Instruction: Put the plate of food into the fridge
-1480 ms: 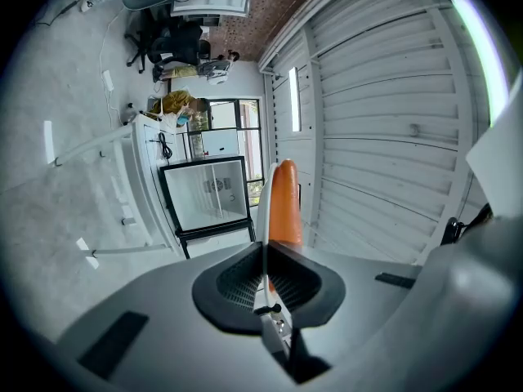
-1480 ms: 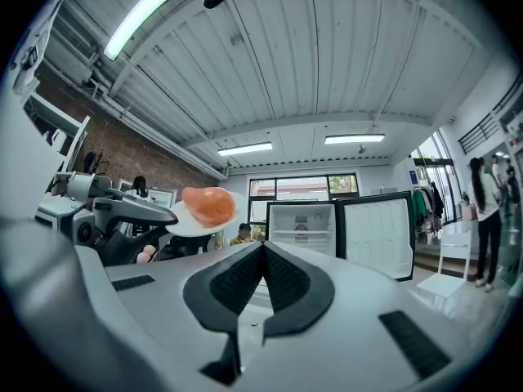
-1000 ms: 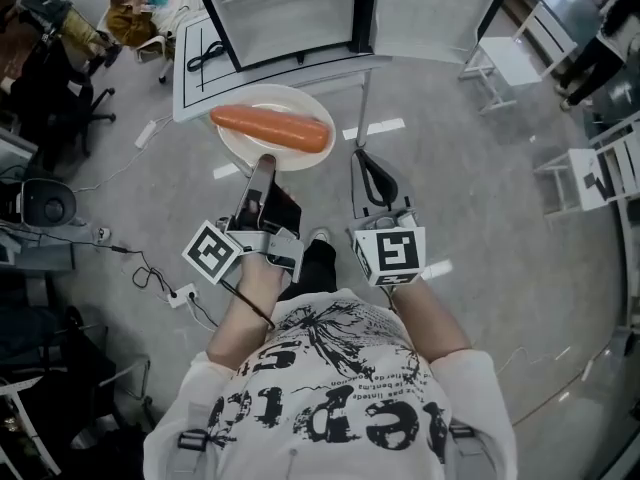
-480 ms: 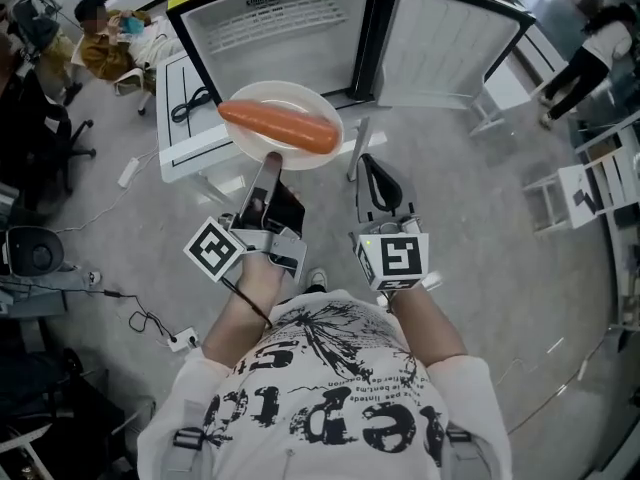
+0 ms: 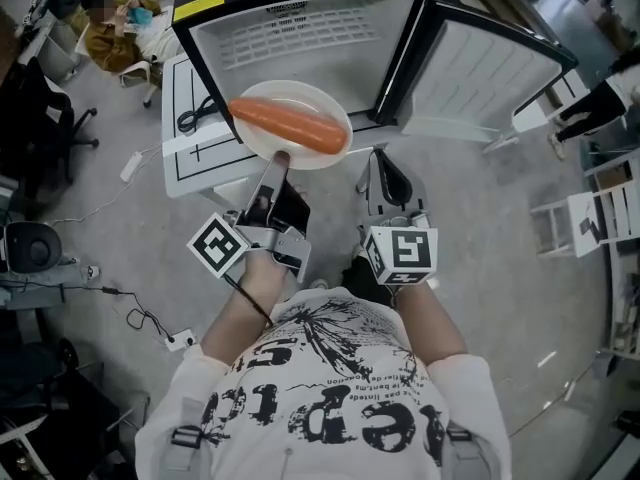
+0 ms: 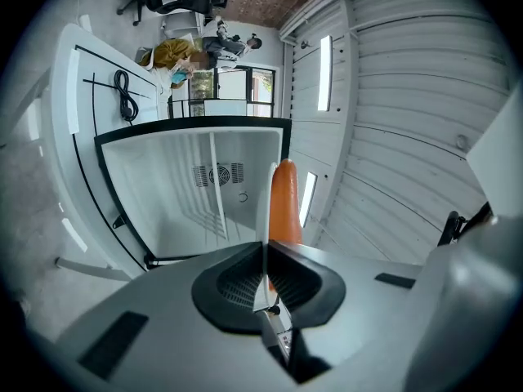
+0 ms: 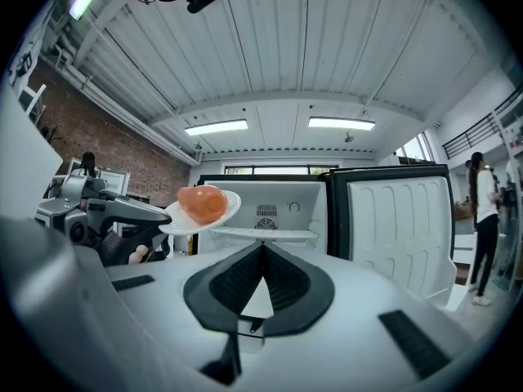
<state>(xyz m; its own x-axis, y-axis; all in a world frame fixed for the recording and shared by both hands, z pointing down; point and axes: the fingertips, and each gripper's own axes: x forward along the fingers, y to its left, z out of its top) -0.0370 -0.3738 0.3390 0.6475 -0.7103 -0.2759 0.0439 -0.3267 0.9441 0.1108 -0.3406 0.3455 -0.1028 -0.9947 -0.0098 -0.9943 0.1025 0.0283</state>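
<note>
A white plate carrying a long orange carrot hangs in front of the open fridge. My left gripper is shut on the plate's near rim. In the left gripper view the plate shows edge-on between the closed jaws, with the carrot beside it. My right gripper is shut and holds nothing, to the right of the plate. In the right gripper view the plate and carrot float left of the fridge's wire shelf.
The fridge door stands swung open to the right. A low white table with a black cable sits left of the fridge. A seated person is far left, white chairs at right, a power strip on the floor.
The fridge has come nearer in view. The plate with the carrot, still gripped by the left gripper, now sits in front of the open compartment. Both grippers have moved forward.
</note>
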